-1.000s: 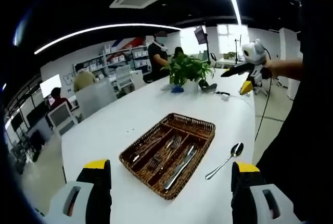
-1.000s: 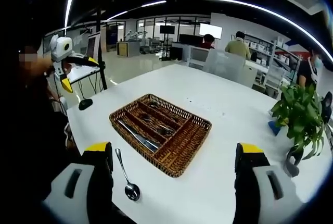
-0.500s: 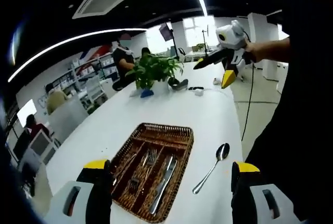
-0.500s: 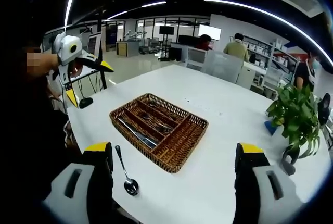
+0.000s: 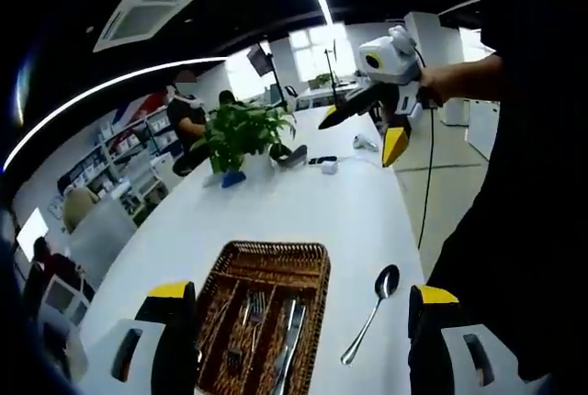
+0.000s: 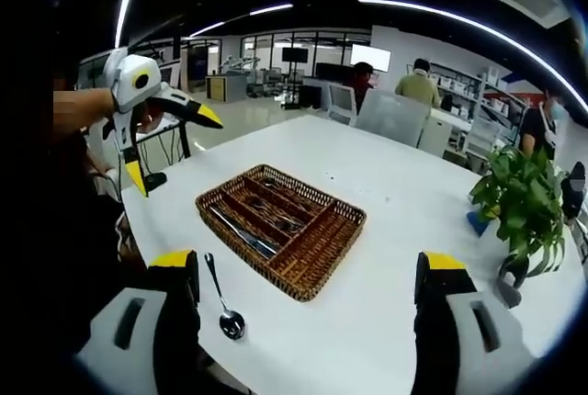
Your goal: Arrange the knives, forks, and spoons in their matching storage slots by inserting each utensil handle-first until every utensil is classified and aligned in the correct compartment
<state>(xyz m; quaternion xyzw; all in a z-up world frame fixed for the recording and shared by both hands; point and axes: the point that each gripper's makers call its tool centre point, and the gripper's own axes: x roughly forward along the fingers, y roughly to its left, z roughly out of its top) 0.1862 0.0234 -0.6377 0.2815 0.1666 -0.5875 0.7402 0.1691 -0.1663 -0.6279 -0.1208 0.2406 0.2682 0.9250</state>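
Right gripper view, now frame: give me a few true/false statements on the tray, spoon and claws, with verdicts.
1. The spoon lies on the white table outside the wicker tray. True.
2. The left claw is closed on a fork. False: it is open, held in the air above the table edge, with nothing between its jaws.
3. The tray already holds cutlery in its compartments. True.
4. The spoon's bowl points toward the potted plant. False: the bowl is at the end near the camera, and the handle runs toward the tray.
5. The right claw grips the tray's rim. False: its jaws are wide apart, short of the tray.
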